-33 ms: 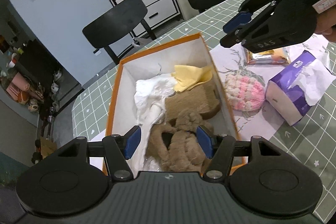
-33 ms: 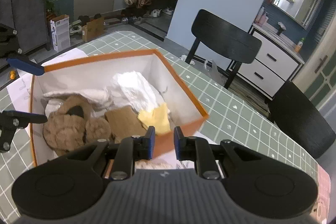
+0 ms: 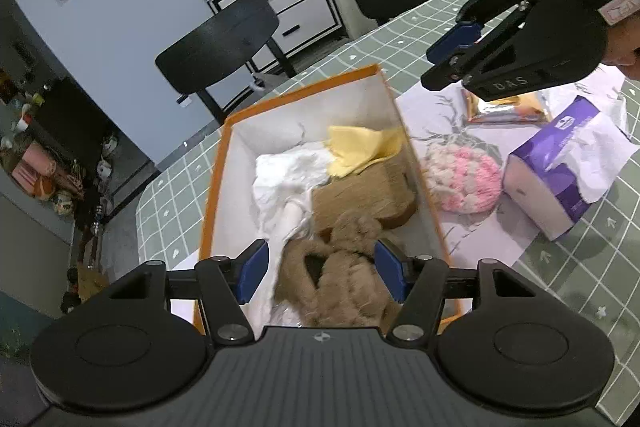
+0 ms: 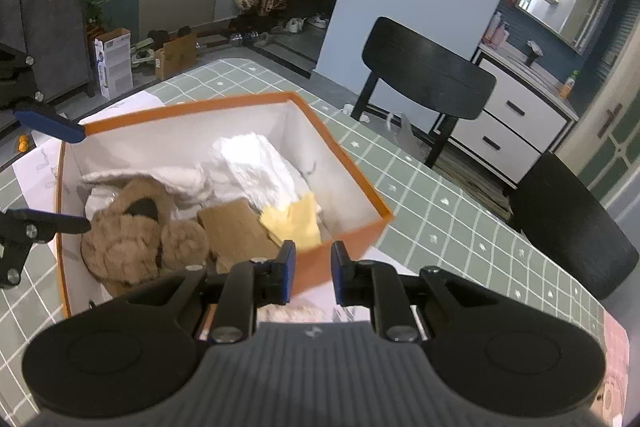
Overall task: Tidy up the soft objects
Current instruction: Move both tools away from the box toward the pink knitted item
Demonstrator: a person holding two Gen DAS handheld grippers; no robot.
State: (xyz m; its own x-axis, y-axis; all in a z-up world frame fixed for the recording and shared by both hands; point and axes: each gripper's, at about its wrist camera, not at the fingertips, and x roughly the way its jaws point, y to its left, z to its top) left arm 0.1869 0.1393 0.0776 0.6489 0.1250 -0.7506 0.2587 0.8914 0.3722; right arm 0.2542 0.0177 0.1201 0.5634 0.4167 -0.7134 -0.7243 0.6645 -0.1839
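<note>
An orange box (image 3: 304, 93) (image 4: 344, 171) with a white inside stands on the table. It holds a brown furry toy (image 3: 344, 267) (image 4: 132, 239), a white cloth (image 3: 288, 175) (image 4: 256, 167), a yellow cloth (image 3: 360, 149) (image 4: 296, 221) and a tan pad (image 3: 360, 197) (image 4: 236, 227). My left gripper (image 3: 320, 271) is open over the box's near end, its jaws either side of the furry toy. My right gripper (image 4: 313, 269) (image 3: 452, 61) is empty, its jaws a narrow gap apart, held above the table right of the box. A pink-and-white knitted piece (image 3: 464, 179) lies beside the box.
A purple tissue pack (image 3: 568, 167) and a shiny snack packet (image 3: 508, 109) lie right of the knitted piece on a white paper sheet (image 3: 436, 115). The table has a green checked cloth (image 3: 600, 267). Two black chairs (image 3: 224, 43) (image 4: 424, 67) stand at the far side.
</note>
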